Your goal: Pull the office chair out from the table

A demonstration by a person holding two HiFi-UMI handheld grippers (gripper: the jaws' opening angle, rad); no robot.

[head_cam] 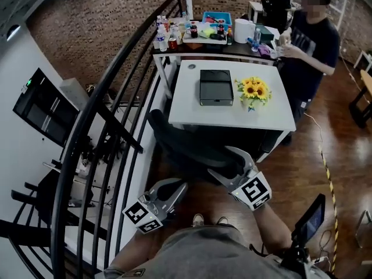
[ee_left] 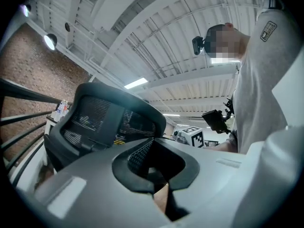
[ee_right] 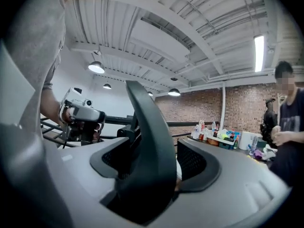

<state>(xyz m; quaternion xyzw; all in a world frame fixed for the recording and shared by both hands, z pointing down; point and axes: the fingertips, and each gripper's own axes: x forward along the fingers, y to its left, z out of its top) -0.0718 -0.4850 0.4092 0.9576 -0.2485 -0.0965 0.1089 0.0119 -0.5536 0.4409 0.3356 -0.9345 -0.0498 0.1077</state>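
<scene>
Fingers of the right gripper point(head_cam: 230, 163) spread wide — office chair point(head_cam: 186, 147) backrest edge between them, unpinched; left gripper point(head_cam: 174, 189) fingers closed, empty — backrest just ahead.

No legible text, labels, numbers or signs anywhere

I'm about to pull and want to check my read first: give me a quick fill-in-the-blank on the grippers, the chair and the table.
1. The right gripper has its jaws ____, with the edge of the office chair back between them.
2. The left gripper has its jaws ____, with nothing between them.
3. On the white table, to the right of the black box in the head view, stands a bunch of ____.

Missing words: open; shut; sunflowers.
</scene>
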